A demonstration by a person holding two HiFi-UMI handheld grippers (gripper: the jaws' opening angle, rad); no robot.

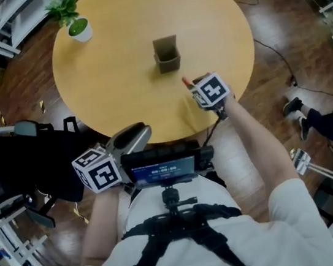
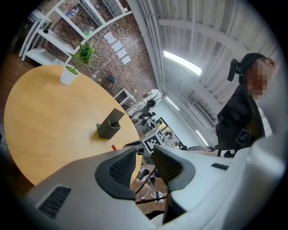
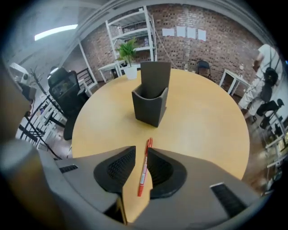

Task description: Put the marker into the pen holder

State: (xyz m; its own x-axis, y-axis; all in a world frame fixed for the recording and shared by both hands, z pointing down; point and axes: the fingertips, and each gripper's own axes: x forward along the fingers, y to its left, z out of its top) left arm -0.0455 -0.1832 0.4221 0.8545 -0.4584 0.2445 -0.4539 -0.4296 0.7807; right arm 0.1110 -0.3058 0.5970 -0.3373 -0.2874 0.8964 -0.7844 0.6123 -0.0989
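Slim red marker [image 3: 144,167], pale label band along mid-barrel, darker red end toward the pen holder [image 3: 150,101]. Flat on the worktop [image 1: 114,75], near its front edge, lengthwise in line with the holder and well short of it. Only the red tip [image 1: 186,82] visible in the head view, poking out ahead of the right claw [image 1: 200,87].

Right claw [image 3: 141,152] straddling the marker: jaws spread, ribbed black pads either side of the barrel, not squeezing it. Barrel closer to the right-hand pad; contact there impossible to confirm. Pointed steeply down at the worktop.

Pen holder: dark grey, boxy, open top, taller back wall, upright near worktop centre [image 1: 166,55]. Nothing seen inside from these angles.

Left claw [image 2: 144,152] off the worktop's near edge, close to the body [image 1: 131,137], roughly level. Jaws apart, nothing between them, only floor and cables behind the gap. Holder [image 2: 109,126] in sight beyond it.

Round pale-wood worktop. Small white pot with a green plant [image 1: 80,29] at the far left rim. Black office chair [image 1: 21,157] on the floor to the left.
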